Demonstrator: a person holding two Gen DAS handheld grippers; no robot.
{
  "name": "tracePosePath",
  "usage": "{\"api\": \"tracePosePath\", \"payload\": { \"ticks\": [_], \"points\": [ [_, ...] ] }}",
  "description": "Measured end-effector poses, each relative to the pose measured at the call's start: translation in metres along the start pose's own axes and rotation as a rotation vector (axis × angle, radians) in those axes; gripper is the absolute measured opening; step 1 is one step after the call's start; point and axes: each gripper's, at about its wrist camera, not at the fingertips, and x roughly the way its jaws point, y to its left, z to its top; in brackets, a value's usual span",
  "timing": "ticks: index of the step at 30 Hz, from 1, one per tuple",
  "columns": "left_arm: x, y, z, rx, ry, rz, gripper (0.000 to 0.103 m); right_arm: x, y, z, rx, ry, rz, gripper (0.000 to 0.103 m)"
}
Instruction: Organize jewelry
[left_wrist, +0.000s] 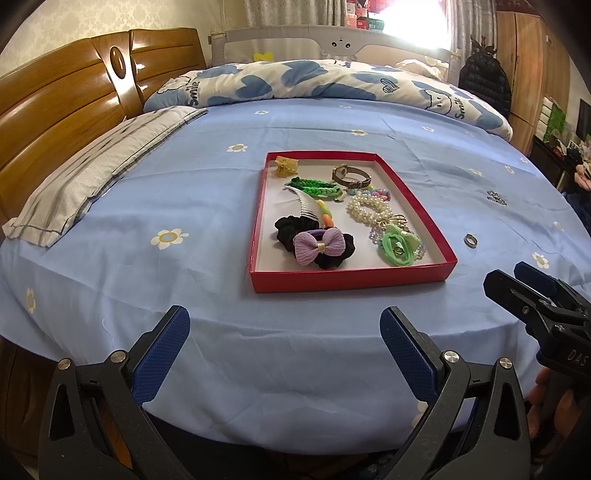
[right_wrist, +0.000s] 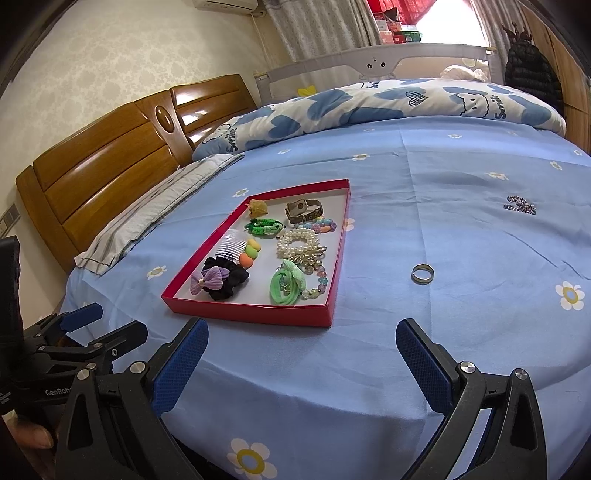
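red tray (right_wrist: 255, 314) nearly full | left: ring (right_wrist: 423, 274), sparkly piece (right_wrist: 521, 204) on sheet | left gripper (left_wrist: 284, 350), right gripper (right_wrist: 301, 362) both wide, hold nothing

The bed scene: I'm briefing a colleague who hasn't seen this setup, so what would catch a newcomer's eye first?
Probably the red tray in the middle of the blue flowered sheet, packed with hair ties, a pearl bracelet and a watch. Next, the two pieces still outside it to its right: a ring near the tray and a sparkly piece farther off. Both the left gripper and right gripper hover open at the near edge.
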Motion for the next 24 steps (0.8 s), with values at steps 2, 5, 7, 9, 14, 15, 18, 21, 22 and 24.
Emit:
{"api": "tracePosePath", "payload": {
  "ticks": [2,5,7,9,14,15,18,21,22,24],
  "points": [
    [-0.0004,-0.0002,-0.0002,-0.001,-0.002,0.002,0.103,-0.0001,-0.0003,-0.0001,0.0,-0.001,0.0,0.103],
    [-0.0004,-0.0002,-0.0004,-0.002,-0.001,-0.001,0.103,-0.0002,-0.0001,0.0,0.0,-0.001,0.0,0.103],
    [-0.0003,-0.0003,-0.0004,-0.001,-0.001,0.0,0.103,0.0,-0.0008,0.0,-0.001,0.0,0.001,0.103],
    [0.0001,-0.0005,-0.0002,0.001,0.001,-0.001,0.103,-0.0001,-0.0005,0.0,-0.001,0.0,0.001,0.103],
    [-0.0002,-0.0007,-0.0003,0.003,0.0,-0.001,0.103,-0.0001,0.0005,0.0005,-0.001,0.0,0.001,0.103],
    [0.0,-0.0006,-0.0002,0.003,0.0,0.0,0.103,0.0,0.0002,0.0004,0.0,0.0,0.0,0.103],
    [-0.0001,-0.0006,-0.0002,0.002,0.0,-0.001,0.103,-0.0002,0.0,0.0005,-0.001,-0.001,0.001,0.103],
    [0.0,-0.0005,-0.0001,0.002,0.0,-0.001,0.103,-0.0003,0.0021,0.0016,-0.001,-0.002,0.004,0.103],
    [0.0001,-0.0006,-0.0001,0.003,0.0,-0.001,0.103,-0.0007,0.0026,0.0018,-0.002,-0.004,0.005,0.103],
    [-0.0001,-0.0008,0.0,0.004,-0.002,0.005,0.103,-0.0017,0.0042,0.0027,-0.003,-0.008,0.006,0.103]
  ]
}}
